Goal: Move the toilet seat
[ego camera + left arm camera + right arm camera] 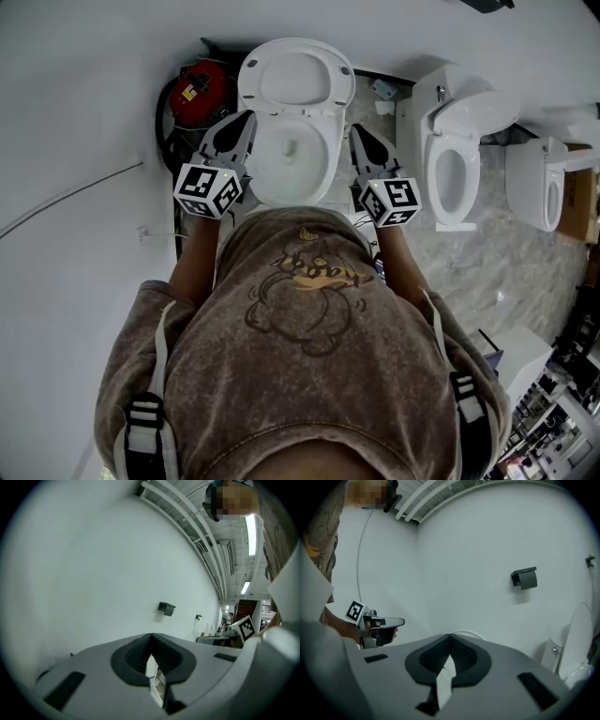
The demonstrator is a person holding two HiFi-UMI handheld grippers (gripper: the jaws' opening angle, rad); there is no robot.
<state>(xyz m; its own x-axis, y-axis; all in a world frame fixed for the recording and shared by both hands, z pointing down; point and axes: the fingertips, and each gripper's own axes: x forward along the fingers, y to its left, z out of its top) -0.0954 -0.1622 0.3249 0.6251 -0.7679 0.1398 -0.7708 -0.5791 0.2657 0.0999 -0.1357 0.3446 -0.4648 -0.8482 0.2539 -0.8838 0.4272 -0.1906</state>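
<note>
A white wall [66, 103] closes the room ahead. A marbled grey floor [487, 262] spreads out beyond the right gripper [356, 131]. The person stands over a toilet, and its bowl [291, 155] lies between the two pairs of jaws and a little below them. The toilet seat [295, 80] stands raised against the wall, just ahead of both jaw tips. I cannot tell whether a lid sits behind it. The left gripper [247, 118] hangs by the bowl's left rim, the right one by its right rim. Both pairs of jaws are clenched on nothing, the pads pressed together.

Outward of the left jaws a red canister [199, 89] sits by the wall. Outward of the right jaws stand a second toilet [455, 159] and a third toilet [542, 183].

Only the head view shows the bowl, floor and canister. The left gripper view adds ceiling lights [251, 531] high above its jaws and a dark wall box [166, 608] above the tips. The right gripper's marker cube [246, 627] shows off to their right. The right gripper view shows a dark holder [525, 578] up and to the right of its jaws, the left gripper to their left, and a thin cable [360, 545] climbing the wall.
</note>
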